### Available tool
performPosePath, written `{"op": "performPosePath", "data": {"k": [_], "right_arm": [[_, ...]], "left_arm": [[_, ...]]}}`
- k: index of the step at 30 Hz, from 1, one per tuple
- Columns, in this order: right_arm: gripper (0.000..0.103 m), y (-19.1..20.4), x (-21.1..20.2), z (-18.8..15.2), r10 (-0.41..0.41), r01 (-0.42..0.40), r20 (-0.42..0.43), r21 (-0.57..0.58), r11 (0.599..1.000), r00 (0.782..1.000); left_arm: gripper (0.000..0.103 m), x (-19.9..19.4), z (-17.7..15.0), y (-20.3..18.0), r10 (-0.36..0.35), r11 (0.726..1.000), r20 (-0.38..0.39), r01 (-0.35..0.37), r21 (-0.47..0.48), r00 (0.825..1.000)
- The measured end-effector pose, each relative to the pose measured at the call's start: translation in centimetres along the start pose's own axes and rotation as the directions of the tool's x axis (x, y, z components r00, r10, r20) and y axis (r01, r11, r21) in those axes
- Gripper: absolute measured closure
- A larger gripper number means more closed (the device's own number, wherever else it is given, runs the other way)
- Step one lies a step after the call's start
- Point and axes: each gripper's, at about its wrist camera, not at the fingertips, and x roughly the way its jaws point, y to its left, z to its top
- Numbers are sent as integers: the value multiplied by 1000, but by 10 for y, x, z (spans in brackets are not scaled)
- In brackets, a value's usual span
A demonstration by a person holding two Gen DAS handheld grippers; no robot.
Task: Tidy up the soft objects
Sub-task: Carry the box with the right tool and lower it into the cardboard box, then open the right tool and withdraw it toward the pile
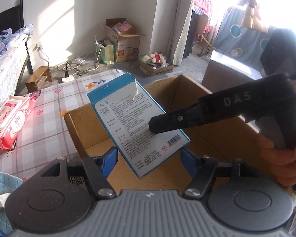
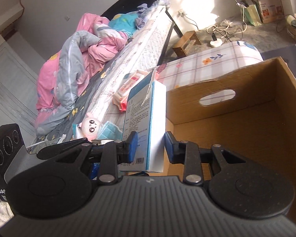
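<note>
Sunlit bedroom clutter lies behind a tabletop (image 1: 49, 122) covered in a checked, flowered cloth, with a bed along its far side. An open cardboard box (image 1: 213, 138) stands on it, near the edge closest to the cameras, apparently as the place where things are to be collected. A blue-and-white carton (image 1: 136, 126) is held tilted over the box's open top. In the right wrist view the right gripper (image 2: 149, 148) is seen set narrowly on the carton's lower end, one blue pad against its printed face; the other pad's contact cannot be made out for certain. The left gripper (image 1: 148, 158) stands fairly wide, its blue pads (image 1: 108, 162) on either side of the carton's lower corner and seemingly clear of it, so the carton seems to be carried by the right gripper alone, probably so that it can be lowered inside. A pink wipes pack (image 1: 11, 122) is left towards the tabletop's left edge, and a small plush toy (image 2: 91, 127) lies near the bed side, neither yet boxed.
</note>
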Motion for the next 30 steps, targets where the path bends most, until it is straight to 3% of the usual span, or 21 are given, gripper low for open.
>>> {"op": "performPosePath", "data": {"k": [3,7,10,18,24,30], "right_arm": [[74,-36,41,1,-82,84,-80,25,996,993],[74,-66,90,-13,-161,180,-217,72,981,963],[70,-76,101,-28,-157,195,-259,129,972,953],[69,-69,120,-44,-130,172,-259,146,974,957],[69,-56,145,-44,-141,170,-247,99,980,959],[64,-32,148,-46,-246,251,-223,-5,968,943]], "left_arm": [[32,12,-4,-2,75,997,-4,-75,7,997],[32,-2,-7,15,41,999,18,-41,-23,999],[26,-23,-10,26,54,998,49,-52,-47,997],[23,-62,-23,44,55,995,101,-46,-92,993],[22,-74,-42,56,85,989,82,-74,-130,993],[18,-88,-63,61,115,982,73,-102,-158,991]]}}
